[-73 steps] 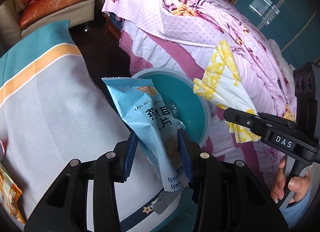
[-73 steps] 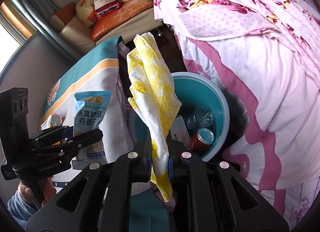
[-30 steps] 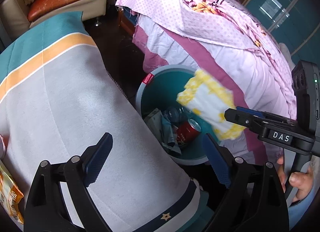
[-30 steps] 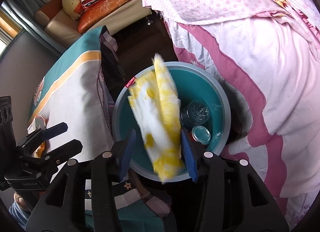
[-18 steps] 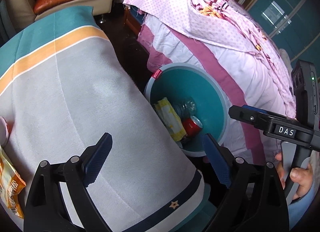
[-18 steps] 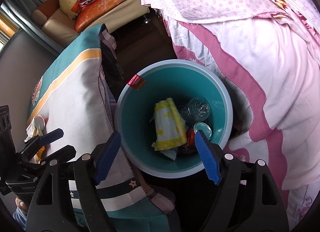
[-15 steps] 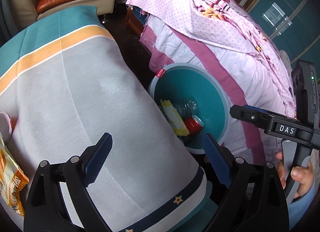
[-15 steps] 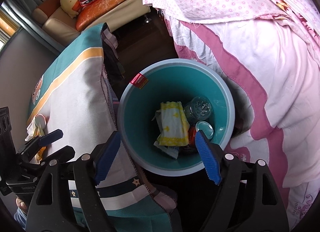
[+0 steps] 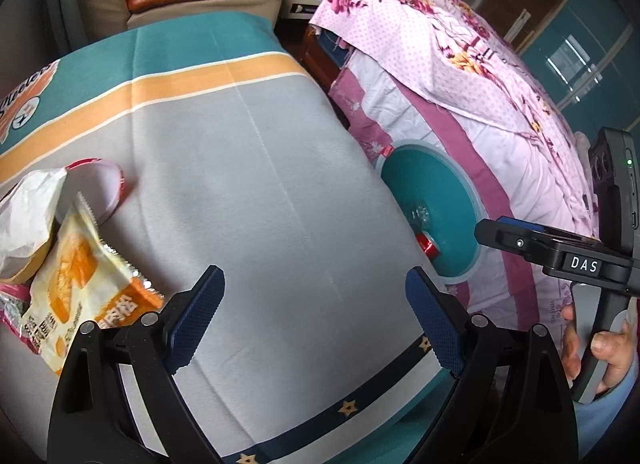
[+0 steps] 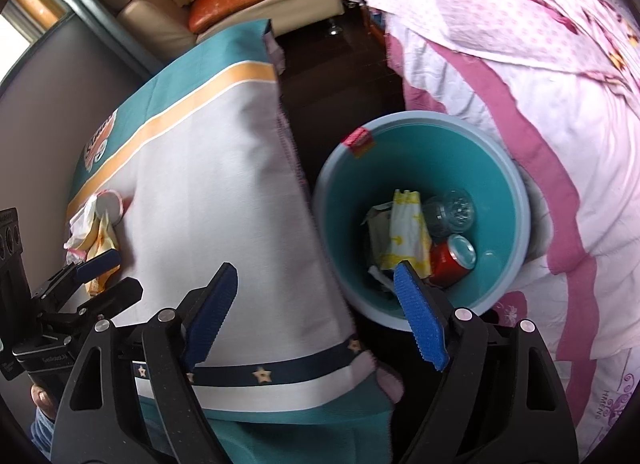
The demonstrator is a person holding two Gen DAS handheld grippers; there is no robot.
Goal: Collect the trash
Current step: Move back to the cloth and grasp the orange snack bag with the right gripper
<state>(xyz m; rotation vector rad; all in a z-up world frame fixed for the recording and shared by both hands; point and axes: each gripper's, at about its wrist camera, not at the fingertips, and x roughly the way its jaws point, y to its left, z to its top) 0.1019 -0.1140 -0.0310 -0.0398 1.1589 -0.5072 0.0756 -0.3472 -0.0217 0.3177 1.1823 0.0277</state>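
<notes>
- Tongs status: left tongs [image 9: 316, 320] stand wide apart with nothing between the pads; right tongs [image 10: 316, 314] are opening, also with nothing between them.
- Trash remaining on the worktop [image 9: 248, 168]: I locate a small pile at its left edge, well apart from the bin [image 10: 516, 184], which stands on the floor between the worktop and the bed [image 10: 540, 64].
- Step in hand, as I judge it: return to the pile for the next pick. I steer the left tongs toward the orange snack packet [image 9: 80, 284], which lies nearest them and on top.
- Technique: I bring the pads down across the packet's crimped upper edge, where the foil stands off the cloth, and close only once both pads straddle it. A flat approach risks pinching the tablecloth too.
- I hold the right tongs clear above the bin until the left lifts away.
- Count on the worktop: one orange snack packet, one white crumpled wrapper [image 9: 24, 220], one round red-rimmed lid [image 9: 100, 188], one pink-edged scrap [image 9: 12, 304] partly hidden under the packet.
- Count in the bin: one yellow-and-white wrapper [image 10: 404, 232], one red can [image 10: 452, 260], one clear bottle [image 10: 450, 210], plus at least one pale packet beneath, too covered to count exactly.
</notes>
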